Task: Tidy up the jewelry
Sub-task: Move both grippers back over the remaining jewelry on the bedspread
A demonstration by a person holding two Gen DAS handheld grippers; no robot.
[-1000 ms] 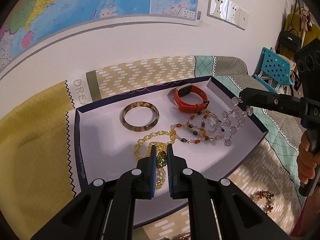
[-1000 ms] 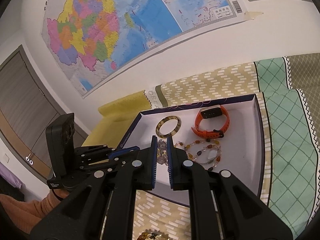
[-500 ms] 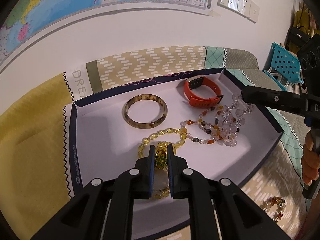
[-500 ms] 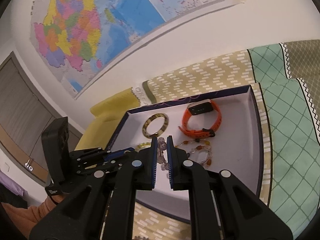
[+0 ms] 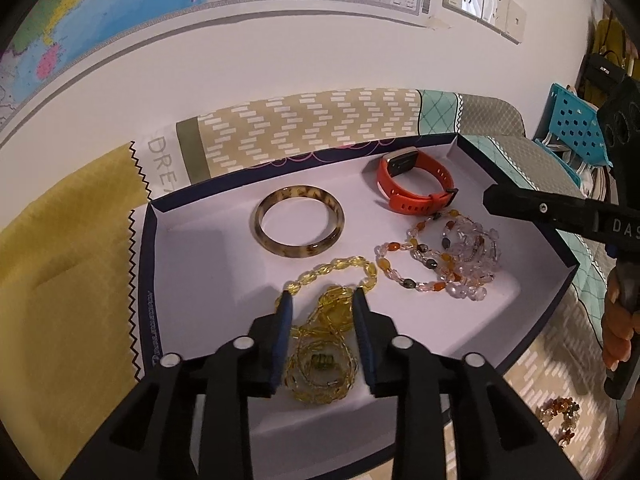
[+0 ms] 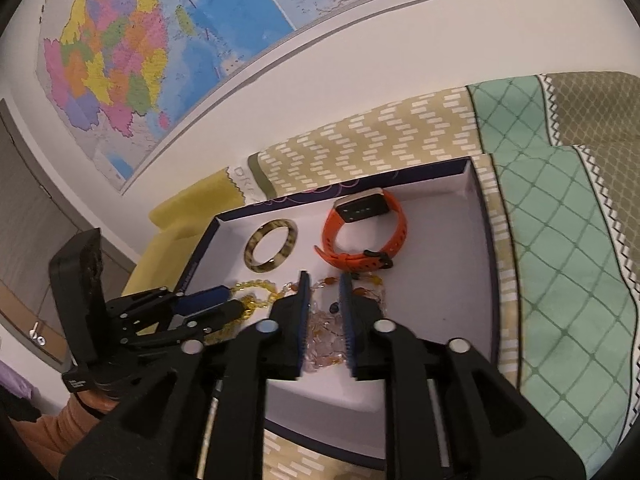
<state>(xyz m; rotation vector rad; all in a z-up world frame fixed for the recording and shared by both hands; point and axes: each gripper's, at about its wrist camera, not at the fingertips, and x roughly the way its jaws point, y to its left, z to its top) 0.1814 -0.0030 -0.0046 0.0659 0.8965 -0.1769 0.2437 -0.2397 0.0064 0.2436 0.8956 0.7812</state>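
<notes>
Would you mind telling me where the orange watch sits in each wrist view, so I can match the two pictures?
Left wrist view: the orange watch lies upper right of centre, in the tray's far right corner, right of the brown bangle.
Right wrist view: the orange watch lies just above centre, beyond the right gripper's tips.
Shared landmark: the brown bangle, immediately left of the watch in both views.
</notes>
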